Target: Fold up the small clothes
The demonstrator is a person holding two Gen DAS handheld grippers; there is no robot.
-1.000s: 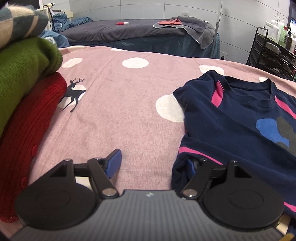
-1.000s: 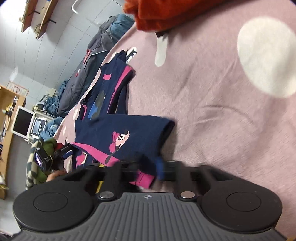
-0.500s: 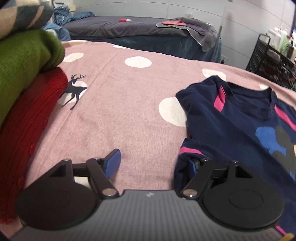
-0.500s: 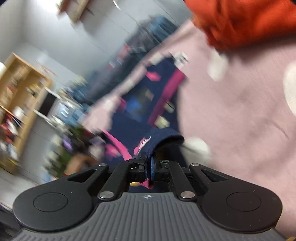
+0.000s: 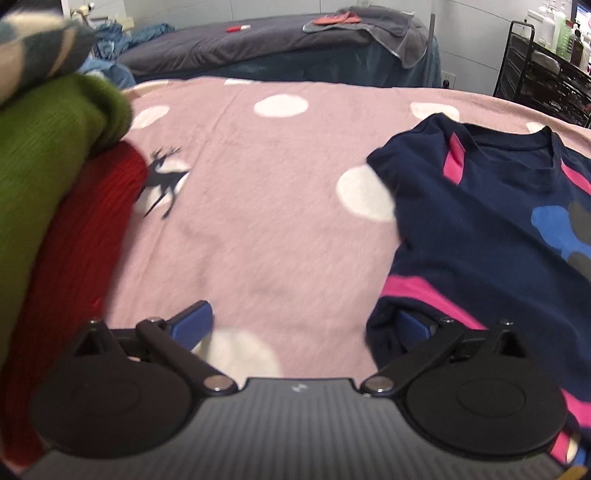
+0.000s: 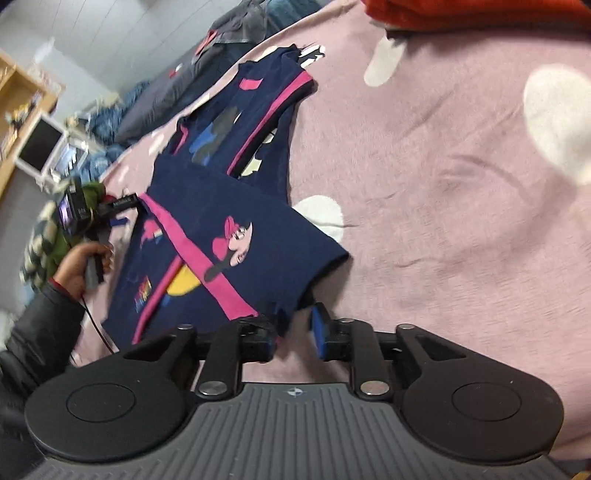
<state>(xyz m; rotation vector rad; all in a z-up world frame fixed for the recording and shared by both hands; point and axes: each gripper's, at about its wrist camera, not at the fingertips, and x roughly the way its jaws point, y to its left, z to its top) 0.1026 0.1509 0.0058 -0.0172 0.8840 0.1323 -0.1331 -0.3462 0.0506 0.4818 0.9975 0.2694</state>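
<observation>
A navy T-shirt [image 5: 480,221] with pink stripes lies on the pink spotted bedspread [image 5: 258,221]. In the right wrist view its lower part [image 6: 229,251] is folded up over the chest, cartoon print showing. My left gripper [image 5: 303,326] is opening wide; its right finger [image 5: 413,326] sits against the shirt's edge, with only bedspread between the pads. My right gripper [image 6: 293,334] is opening too. The shirt's folded corner [image 6: 288,314] hangs loose by its left finger, unpinched. A hand [image 6: 81,262] holds the left gripper [image 6: 110,218] at the shirt's far side.
Folded sweaters are stacked at the left: checked [image 5: 37,48], green [image 5: 55,147], red [image 5: 74,258]. An orange-red garment [image 6: 480,14] lies past the shirt. A dark-covered bed [image 5: 258,48] and a black wire rack [image 5: 546,74] stand beyond the bedspread.
The right gripper was shut on the shirt's folded corner; its jaws have parted and let the corner go. The left jaws have spread wider. The right view has rolled.
</observation>
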